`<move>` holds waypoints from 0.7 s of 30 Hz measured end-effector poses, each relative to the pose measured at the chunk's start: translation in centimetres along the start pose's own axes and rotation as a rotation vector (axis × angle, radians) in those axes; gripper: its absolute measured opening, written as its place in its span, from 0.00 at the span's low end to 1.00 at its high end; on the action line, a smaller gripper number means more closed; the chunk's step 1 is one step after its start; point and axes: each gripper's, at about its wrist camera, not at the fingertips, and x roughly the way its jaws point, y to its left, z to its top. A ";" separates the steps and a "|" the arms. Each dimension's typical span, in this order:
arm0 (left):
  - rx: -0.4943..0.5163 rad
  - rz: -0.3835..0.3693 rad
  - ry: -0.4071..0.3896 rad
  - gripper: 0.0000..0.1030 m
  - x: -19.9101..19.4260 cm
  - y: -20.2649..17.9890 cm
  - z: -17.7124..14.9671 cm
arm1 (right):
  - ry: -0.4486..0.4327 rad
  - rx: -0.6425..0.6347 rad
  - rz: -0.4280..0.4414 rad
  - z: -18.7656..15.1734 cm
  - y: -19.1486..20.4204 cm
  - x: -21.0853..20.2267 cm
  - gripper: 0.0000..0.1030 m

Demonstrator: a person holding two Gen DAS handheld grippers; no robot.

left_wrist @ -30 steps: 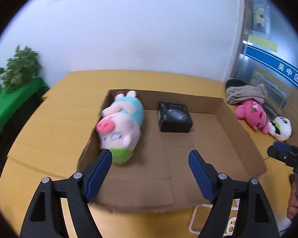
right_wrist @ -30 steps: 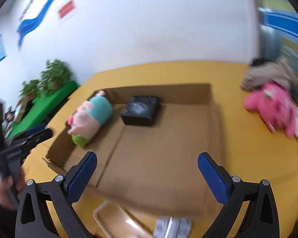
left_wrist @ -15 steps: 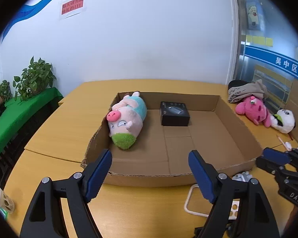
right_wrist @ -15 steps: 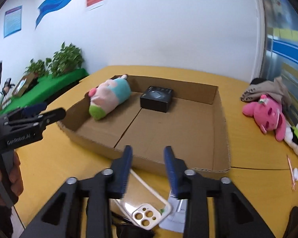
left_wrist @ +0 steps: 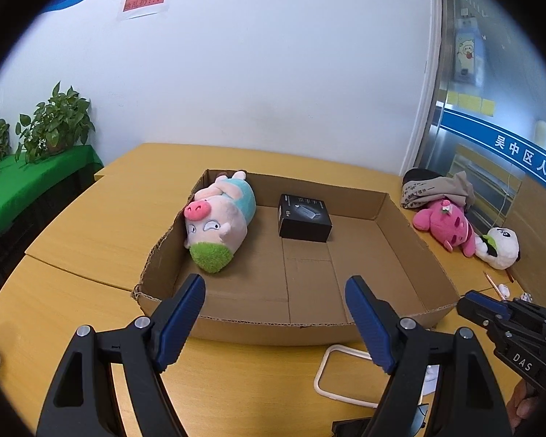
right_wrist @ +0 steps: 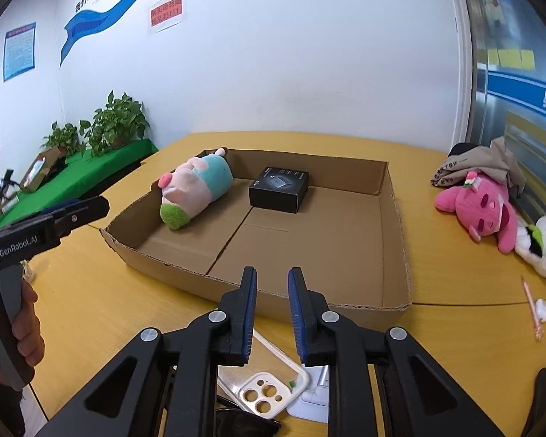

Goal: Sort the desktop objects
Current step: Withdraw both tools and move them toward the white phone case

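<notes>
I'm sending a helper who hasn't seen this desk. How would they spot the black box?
Find the shallow cardboard tray on the yellow table. Two things lie inside, near its far wall. The black box is the small, hard, square-edged one, right of the soft pig plush.

Shallow brown cardboard tray [right_wrist: 393, 196] on a yellow wooden table [right_wrist: 455, 327]

Inside the tray, a pink plush pig in a teal shirt [right_wrist: 194, 185] lies along its left wall, a black rectangular box [right_wrist: 278, 189] near its back wall. The right gripper [right_wrist: 271, 309], fingers narrowly parted, hovers before the tray's front wall, above a cream phone case [right_wrist: 262, 389]. A pink plush toy [right_wrist: 480, 207] lies right of the tray.
</notes>
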 end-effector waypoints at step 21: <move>0.067 -0.161 0.199 0.77 4.3 -0.7 -3.5 | 0.233 0.126 0.179 -5.2 -1.9 4.5 0.61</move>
